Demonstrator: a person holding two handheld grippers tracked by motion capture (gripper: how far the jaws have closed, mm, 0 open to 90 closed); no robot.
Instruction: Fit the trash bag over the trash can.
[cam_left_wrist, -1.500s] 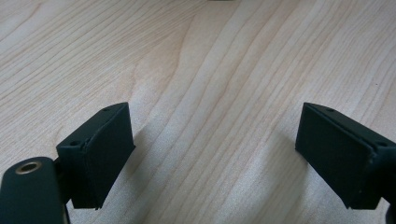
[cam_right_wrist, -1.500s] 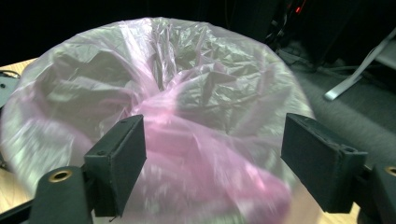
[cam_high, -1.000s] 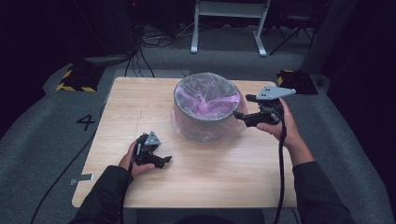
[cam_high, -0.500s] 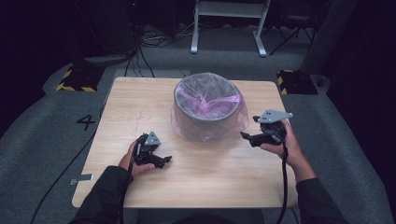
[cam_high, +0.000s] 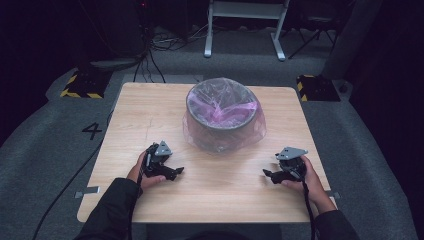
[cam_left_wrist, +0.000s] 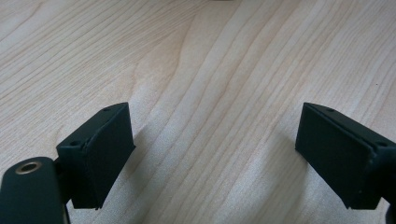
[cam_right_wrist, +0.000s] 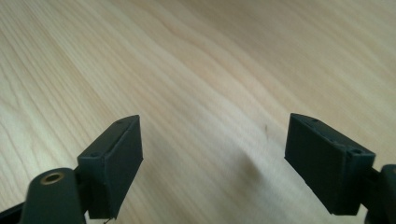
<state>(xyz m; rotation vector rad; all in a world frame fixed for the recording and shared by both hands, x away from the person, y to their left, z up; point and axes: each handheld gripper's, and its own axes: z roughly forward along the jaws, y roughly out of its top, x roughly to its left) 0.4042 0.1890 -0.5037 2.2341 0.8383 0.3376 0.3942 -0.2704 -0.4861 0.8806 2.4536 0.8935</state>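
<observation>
A grey bowl (cam_high: 222, 117) lined with clear and purple plastic film stands at the middle back of the wooden table (cam_high: 210, 200). My left gripper (cam_high: 176, 171) rests low on the table near its front left, pointing right. Its jaws stand wide apart over bare wood in the left gripper view (cam_left_wrist: 215, 154), nothing between them. My right gripper (cam_high: 268, 174) sits near the front right, pointing left, well clear of the bowl. In the right gripper view (cam_right_wrist: 212, 163) its jaws are open over bare wood.
The film spreads out around the bowl's foot (cam_high: 255, 135). Beyond the table lie grey floor, cables (cam_high: 155, 55), a white stand's legs (cam_high: 245, 30) and yellow-black striped blocks (cam_high: 80, 85) at both sides. A "4" (cam_high: 92, 131) marks the floor at left.
My right gripper has come away from the bowl's right rim, moving toward me and down to the table's front right. The left gripper has stayed in place.
</observation>
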